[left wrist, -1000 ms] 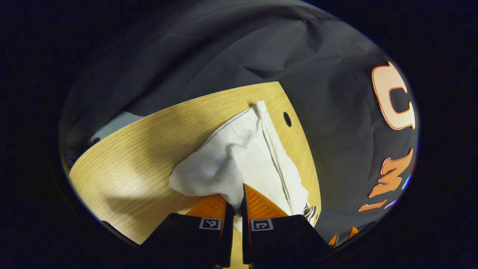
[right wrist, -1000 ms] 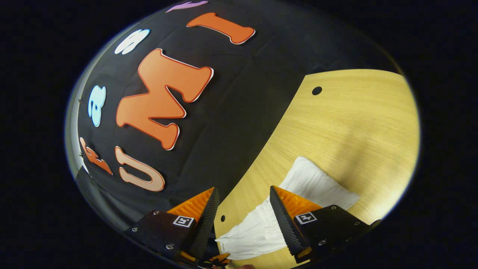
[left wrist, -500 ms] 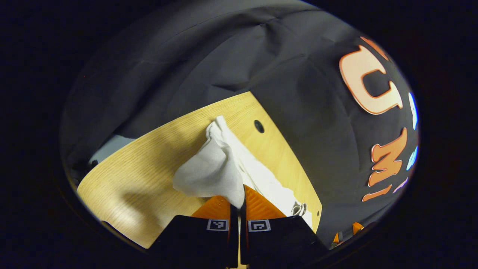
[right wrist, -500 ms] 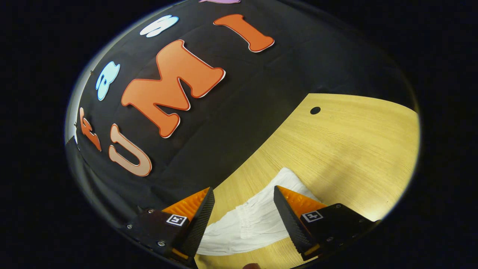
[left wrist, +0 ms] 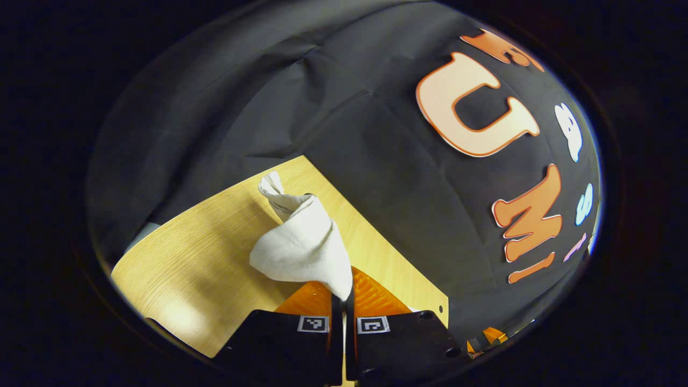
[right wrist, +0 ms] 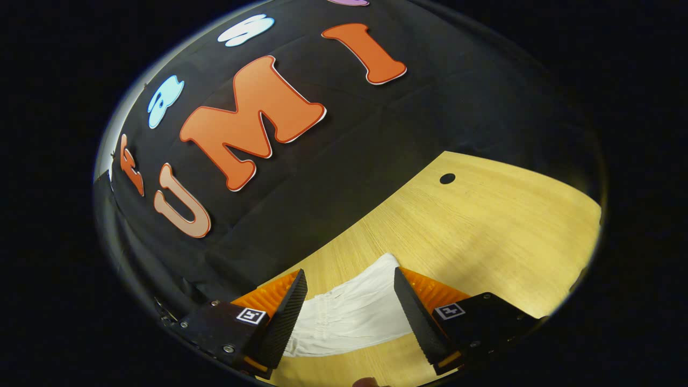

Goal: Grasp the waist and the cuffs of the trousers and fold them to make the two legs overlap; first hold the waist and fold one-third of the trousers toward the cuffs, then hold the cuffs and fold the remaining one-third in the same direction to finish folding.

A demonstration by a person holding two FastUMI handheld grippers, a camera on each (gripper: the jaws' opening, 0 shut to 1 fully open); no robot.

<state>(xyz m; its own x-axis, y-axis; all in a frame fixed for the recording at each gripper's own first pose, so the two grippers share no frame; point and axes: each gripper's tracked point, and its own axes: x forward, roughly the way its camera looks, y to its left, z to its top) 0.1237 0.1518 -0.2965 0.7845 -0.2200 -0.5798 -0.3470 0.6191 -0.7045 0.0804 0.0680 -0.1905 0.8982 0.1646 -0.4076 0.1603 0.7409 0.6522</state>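
Since 1 second ago I am lifting the cloth higher in my left gripper (left wrist: 342,293) — its jaws are pressing together on a corner of the white trousers (left wrist: 303,244), which are bunching into a cone above the wooden table (left wrist: 188,258). My right gripper (right wrist: 349,301) is hanging with jaws apart, straddling the gathered end of the trousers (right wrist: 349,317) without pinching yet. I judge the leg-overlap fold is only beginning — both 1/3 folds are remaining.

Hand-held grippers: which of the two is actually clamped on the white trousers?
The left hand-held gripper: its fingers are shut on a lifted bunch of the trousers. The right hand-held gripper is open, straddling cloth lying on the table.
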